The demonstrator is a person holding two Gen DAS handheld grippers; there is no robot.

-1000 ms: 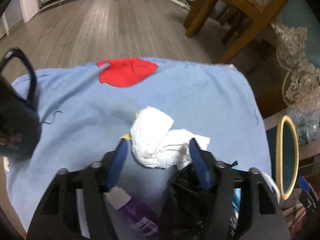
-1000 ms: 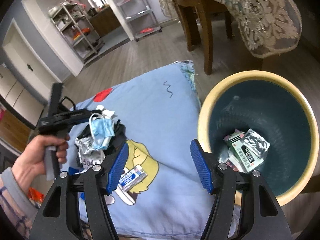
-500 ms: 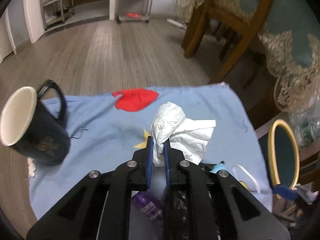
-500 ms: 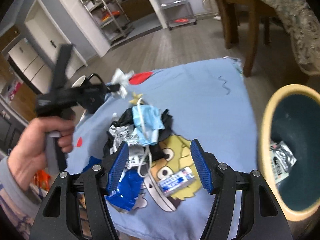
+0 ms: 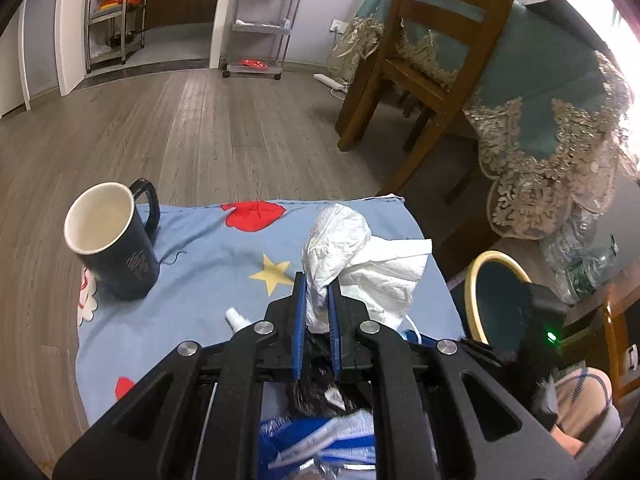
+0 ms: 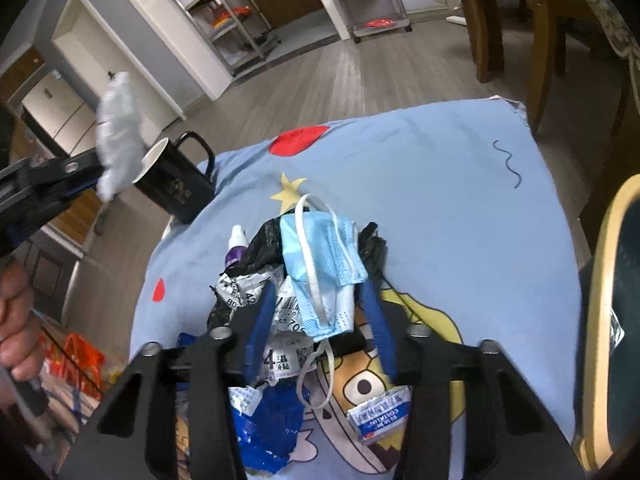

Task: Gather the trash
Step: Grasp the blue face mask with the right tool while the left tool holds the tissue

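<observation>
1. Left wrist view, left of frame: dark navy ceramic mug with white interior [image 5: 110, 240] stands upright on the light-blue cartoon-print cloth covering the surface [image 5: 208, 256].
2. Centre: left claw [image 5: 318, 304] is pressed together on a crumpled white paper tissue [image 5: 352, 256], pinched at its lower end and held clear of the cloth.
3. Right: round dark-teal bin with a yellow rim [image 5: 486, 300] sits beside the surface.
4. Right wrist view, upper left: the tissue [image 6: 118, 136] shows raised above the mug [image 6: 176, 184].
5. Centre: right claw [image 6: 320, 316] is spread, straddling a light-blue disposable face mask [image 6: 324, 264] lying on a black plastic bag [image 6: 264, 240] amid wrappers.
6. Far right edge: the bin [image 6: 608, 280].
</observation>
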